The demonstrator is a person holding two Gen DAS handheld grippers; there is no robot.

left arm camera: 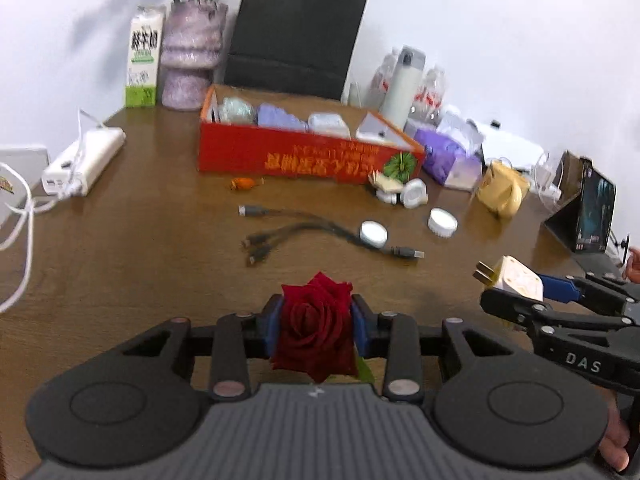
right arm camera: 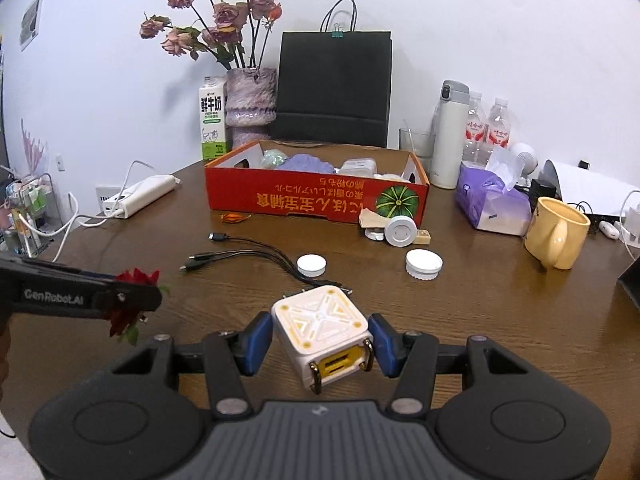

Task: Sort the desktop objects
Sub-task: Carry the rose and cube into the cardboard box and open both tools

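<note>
My left gripper (left arm camera: 316, 326) is shut on a red rose (left arm camera: 317, 328), held above the brown table (left arm camera: 160, 240); it also shows at the left of the right wrist view (right arm camera: 134, 300). My right gripper (right arm camera: 320, 340) is shut on a white and yellow cube charger (right arm camera: 322, 330) with plug prongs; the charger also shows in the left wrist view (left arm camera: 516, 280). A red cardboard box (right arm camera: 316, 196) holding several items stands at the back middle. A multi-head black cable (right arm camera: 248, 258), two white round caps (right arm camera: 311, 265) (right arm camera: 424, 262) and a small orange object (right arm camera: 234, 218) lie before it.
At the back stand a vase of dried flowers (right arm camera: 250, 100), a milk carton (right arm camera: 212, 118), a black paper bag (right arm camera: 334, 88), a white flask (right arm camera: 450, 136) and water bottles (right arm camera: 488, 128). A power strip (right arm camera: 140, 196) lies left. A tissue pack (right arm camera: 492, 200) and a yellow mug (right arm camera: 556, 232) sit right.
</note>
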